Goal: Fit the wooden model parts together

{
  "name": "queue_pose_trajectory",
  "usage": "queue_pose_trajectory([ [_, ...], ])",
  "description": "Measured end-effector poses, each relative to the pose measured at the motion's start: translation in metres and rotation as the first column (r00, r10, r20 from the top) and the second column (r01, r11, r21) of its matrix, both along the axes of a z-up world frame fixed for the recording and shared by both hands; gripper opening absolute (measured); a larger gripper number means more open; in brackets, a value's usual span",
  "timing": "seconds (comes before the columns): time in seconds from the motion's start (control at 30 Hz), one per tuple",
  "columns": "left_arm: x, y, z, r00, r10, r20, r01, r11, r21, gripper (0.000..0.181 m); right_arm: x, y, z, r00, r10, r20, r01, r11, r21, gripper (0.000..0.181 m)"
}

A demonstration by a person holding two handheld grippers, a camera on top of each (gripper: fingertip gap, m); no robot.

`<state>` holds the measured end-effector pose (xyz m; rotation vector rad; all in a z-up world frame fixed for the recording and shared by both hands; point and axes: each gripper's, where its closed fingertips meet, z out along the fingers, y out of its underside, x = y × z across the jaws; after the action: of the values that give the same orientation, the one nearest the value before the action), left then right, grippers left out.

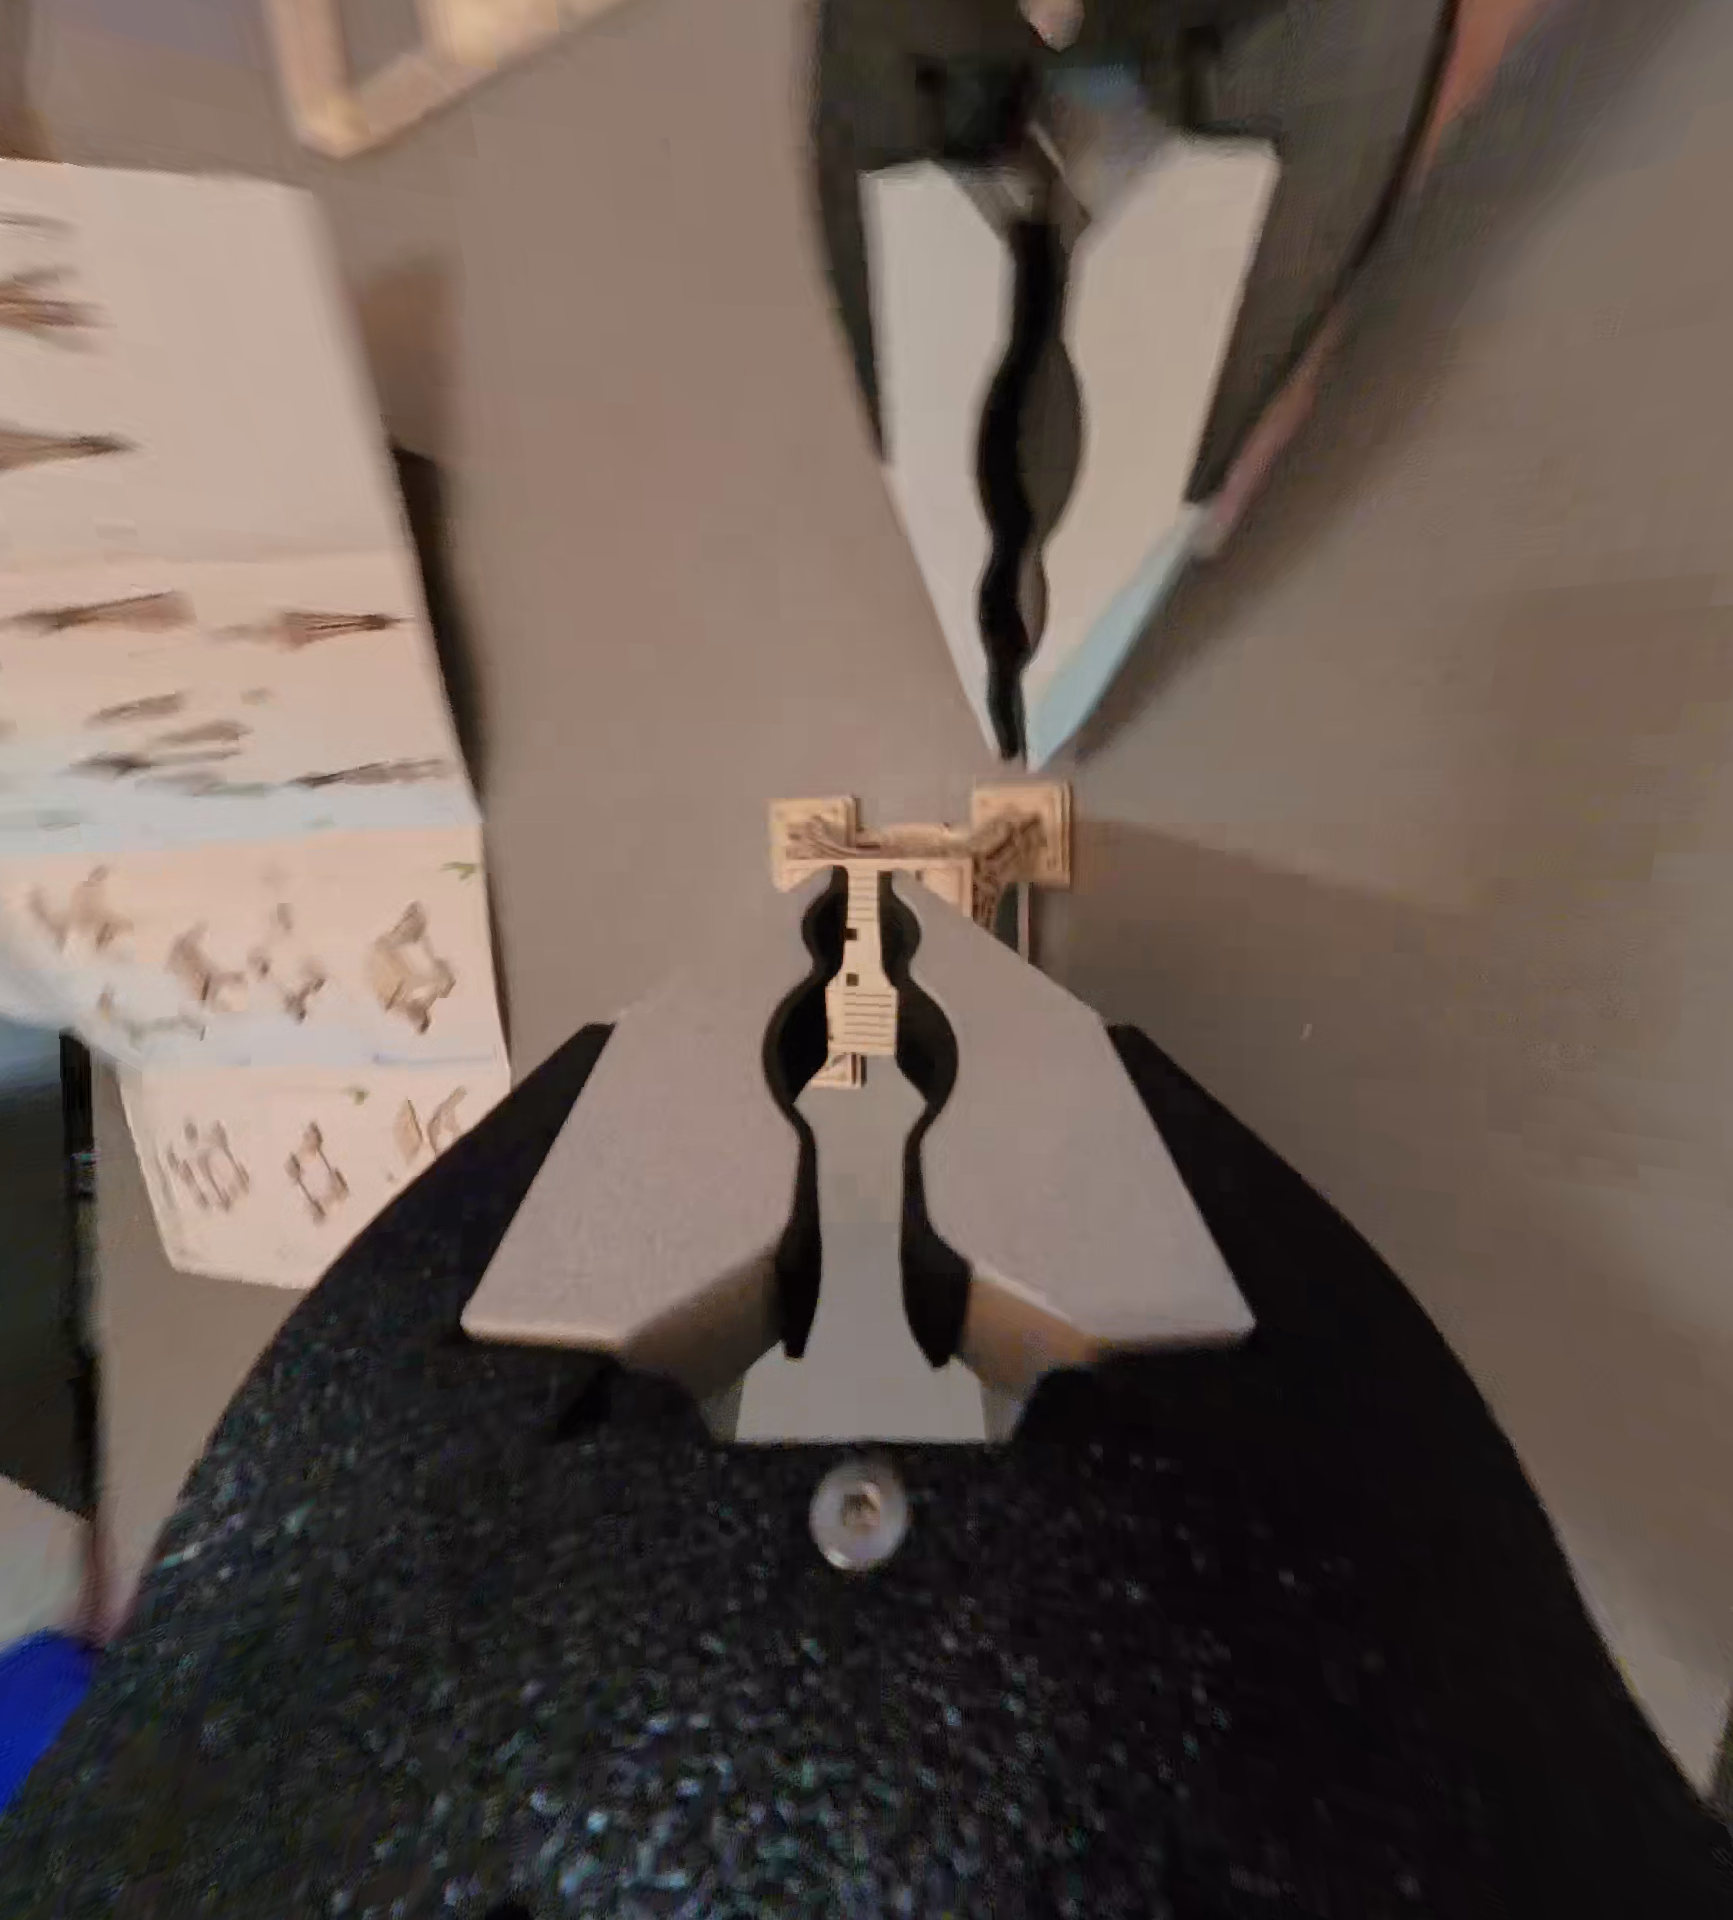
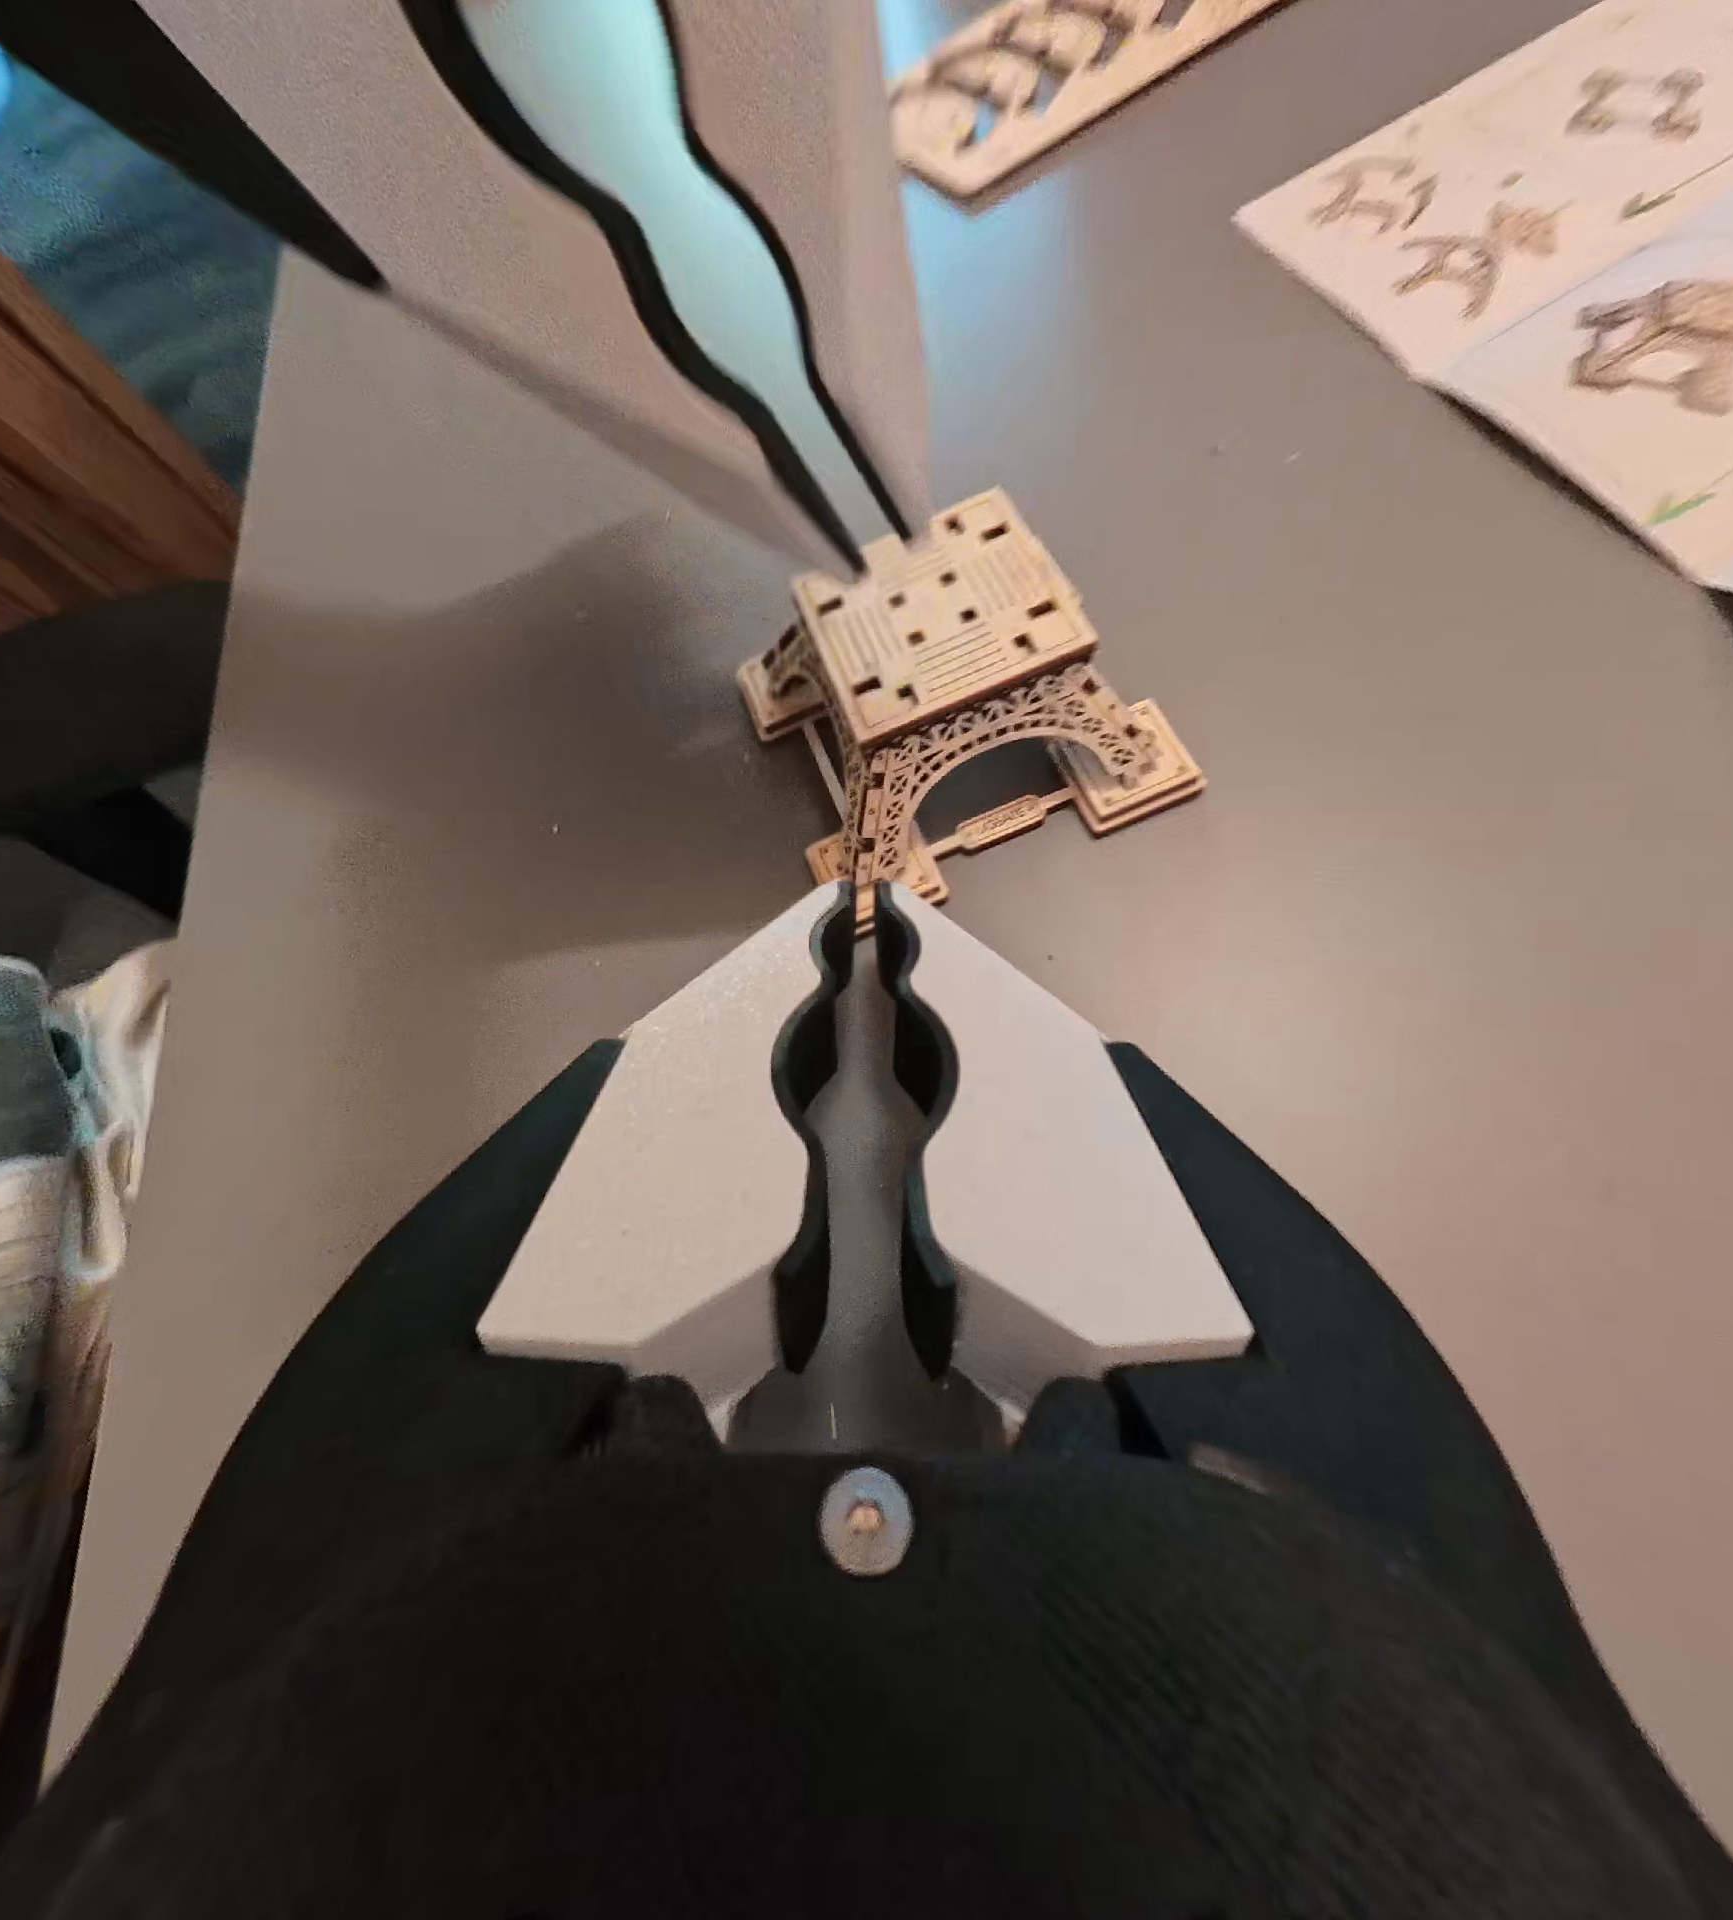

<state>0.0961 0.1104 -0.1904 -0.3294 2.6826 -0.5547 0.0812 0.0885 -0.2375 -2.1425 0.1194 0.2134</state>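
Note:
A wooden tower-base model [image 2: 955, 665], with four lattice legs on foot plates and a flat top platform with square holes, stands on the grey table [image 2: 1413, 1039]. My left gripper [image 1: 867, 883] is shut on the far edge of that platform, which shows edge-on between its fingers. It enters the right wrist view from above [image 2: 883, 551]. My right gripper [image 2: 867, 899] is shut on the near foot plate [image 2: 929, 878], with a sliver of wood in the slit between its tips. In the left wrist view the model [image 1: 919, 842] shows small, with the right gripper [image 1: 1020, 753] coming down onto it.
A paper instruction sheet [image 2: 1568, 291] lies right of the model and also shows in the left wrist view [image 1: 166, 623]. A punched wooden part sheet [image 2: 1028, 94] lies at the back. The table edge [image 2: 218, 727] runs close on the left, with wooden furniture [image 2: 31, 436] beyond. The left gripper's tips are roughly 6 cm from the right gripper's.

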Motion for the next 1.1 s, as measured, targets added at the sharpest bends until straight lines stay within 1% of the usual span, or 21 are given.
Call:
queue_pose_trajectory([
  [0.03, -0.003, 0.001, 0.012, 0.997, 0.075, 0.022, -0.072, 0.991, -0.116, 0.001, 0.004, -0.002, 0.006, 1.000, -0.031, -0.001, 0.031, 0.999, 0.035, 0.001],
  [0.07, -0.010, 0.005, 0.017, 0.991, 0.131, 0.012, -0.125, 0.970, -0.209, 0.002, 0.008, -0.004, 0.010, 0.999, -0.053, -0.004, 0.053, 0.996, 0.066, 0.004],
  [0.1, -0.016, 0.013, 0.016, 0.982, 0.189, 0.000, -0.182, 0.946, -0.268, 0.002, 0.010, -0.004, 0.015, 0.998, -0.059, -0.005, 0.059, 0.994, 0.092, 0.007],
  [0.17, -0.027, 0.033, 0.003, 0.951, 0.307, -0.030, -0.300, 0.901, -0.314, 0.008, 0.016, -0.004, 0.022, 0.997, -0.079, 0.021, 0.076, 0.989, 0.124, 0.013],
  [0.27, -0.040, 0.051, -0.026, 0.902, 0.421, -0.093, -0.426, 0.839, -0.339, 0.015, 0.022, 0.005, 0.042, 0.992, -0.088, 0.096, 0.067, 0.976, 0.205, 0.023],
  [0.33, -0.048, 0.050, -0.038, 0.892, 0.431, -0.132, -0.448, 0.815, -0.367, 0.016, 0.023, 0.014, 0.050, 0.989, -0.076, 0.125, 0.049, 0.977, 0.206, 0.029],
  [0.43, -0.050, 0.049, -0.051, 0.861, 0.477, -0.176, -0.507, 0.773, -0.381, 0.019, 0.026, 0.026, 0.041, 0.980, -0.021, 0.199, 0.003, 0.996, 0.089, 0.038],
  [0.5, -0.050, 0.049, -0.058, 0.851, 0.491, -0.184, -0.522, 0.765, -0.377, 0.020, 0.027, 0.032, 0.032, 0.972, 0.026, 0.232, -0.028, 1.000, 0.007, 0.046],
  [0.57, -0.052, 0.048, -0.065, 0.852, 0.487, -0.192, -0.523, 0.771, -0.363, 0.020, 0.026, 0.038, 0.026, 0.966, 0.077, 0.246, -0.065, 0.996, -0.058, 0.055],
  [0.67, -0.052, 0.051, -0.069, 0.856, 0.482, -0.190, -0.517, 0.778, -0.358, 0.018, 0.023, 0.045, 0.023, 0.954, 0.148, 0.261, -0.117, 0.985, -0.128, 0.057],
  [0.8, -0.051, 0.054, -0.067, 0.864, 0.457, -0.210, -0.503, 0.772, -0.389, 0.017, 0.026, 0.047, 0.015, 0.944, 0.222, 0.243, -0.161, 0.956, -0.247, 0.060],
  [0.9, -0.053, 0.055, -0.070, 0.865, 0.437, -0.246, -0.501, 0.772, -0.390, 0.018, 0.023, 0.050, 0.014, 0.936, 0.274, 0.220, -0.207, 0.936, -0.284, 0.057],
  [0.97, -0.053, 0.052, -0.069, 0.870, 0.418, -0.260, -0.492, 0.765, -0.416, 0.018, 0.020, 0.050, 0.014, 0.931, 0.304, 0.202, -0.235, 0.922, -0.306, 0.056],
  [1.1, -0.052, 0.051, -0.070, 0.874, 0.399, -0.277, -0.485, 0.749, -0.451, 0.018, 0.017, 0.048, 0.011, 0.919, 0.345, 0.192, -0.259, 0.893, -0.367, 0.056],
])
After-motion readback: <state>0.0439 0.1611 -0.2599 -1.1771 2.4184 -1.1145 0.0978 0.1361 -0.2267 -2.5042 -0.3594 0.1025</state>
